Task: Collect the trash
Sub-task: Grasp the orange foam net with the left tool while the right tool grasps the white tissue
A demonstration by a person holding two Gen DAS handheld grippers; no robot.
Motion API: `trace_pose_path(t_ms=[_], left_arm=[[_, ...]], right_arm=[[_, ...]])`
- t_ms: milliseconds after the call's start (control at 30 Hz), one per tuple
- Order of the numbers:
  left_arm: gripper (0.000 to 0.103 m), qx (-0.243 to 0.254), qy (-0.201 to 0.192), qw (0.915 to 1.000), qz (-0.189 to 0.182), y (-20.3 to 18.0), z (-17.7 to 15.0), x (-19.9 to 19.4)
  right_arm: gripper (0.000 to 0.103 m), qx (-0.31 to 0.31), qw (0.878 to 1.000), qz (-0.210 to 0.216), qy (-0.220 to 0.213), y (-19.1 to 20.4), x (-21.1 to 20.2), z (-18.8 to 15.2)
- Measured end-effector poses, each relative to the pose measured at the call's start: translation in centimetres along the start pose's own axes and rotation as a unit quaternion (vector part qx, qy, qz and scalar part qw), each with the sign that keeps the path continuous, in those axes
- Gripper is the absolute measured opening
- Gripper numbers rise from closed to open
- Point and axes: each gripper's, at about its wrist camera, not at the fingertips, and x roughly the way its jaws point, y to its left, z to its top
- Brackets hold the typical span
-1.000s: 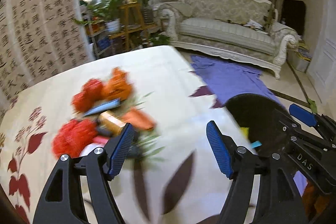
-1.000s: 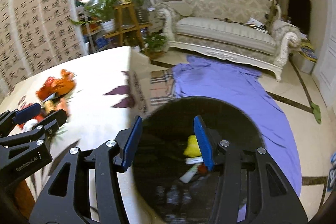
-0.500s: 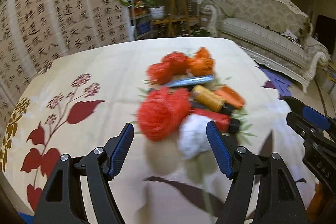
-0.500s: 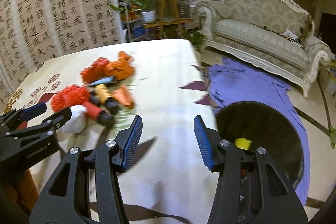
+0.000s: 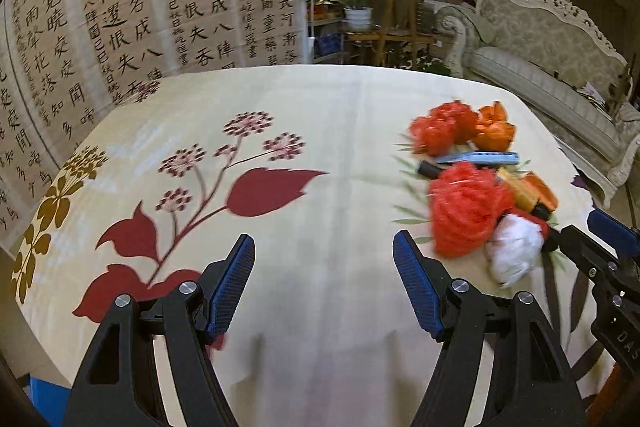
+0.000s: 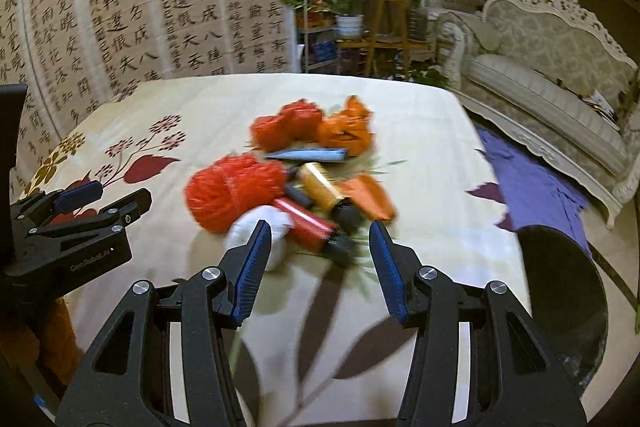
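At 4 o'clock off table: black bin, contents unseen | trash pile: 2 red mesh balls, 1 white wad | left gripper, right gripper: both released, empty

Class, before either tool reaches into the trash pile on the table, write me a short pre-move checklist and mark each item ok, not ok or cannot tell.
1. Right tool open and empty: ok.
2. Left tool open and empty: ok.
3. Right tool faces the trash pile: ok.
4. Left tool faces the pile: not ok, it points at bare tablecloth; the pile lies to its right.
5. Black bin in view beside the table: ok.
6. Room left in the bin: cannot tell.
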Motion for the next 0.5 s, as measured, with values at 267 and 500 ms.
trace_pose_path(t_ms=[267,500], left_arm=[[0.070,-0.009,0.007,0.9999,-0.008,2.2,-0.3,0.5],[0.070,-0.002,0.010,0.9996,-0.028,2.0,-0.4,0.9]], right_arm=[[0.050,-0.018,0.999,0.002,0.030,3.0,2.6,0.0],[0.030,-0.021,0.999,-0.001,0.048,3.3,3.5,-0.6]])
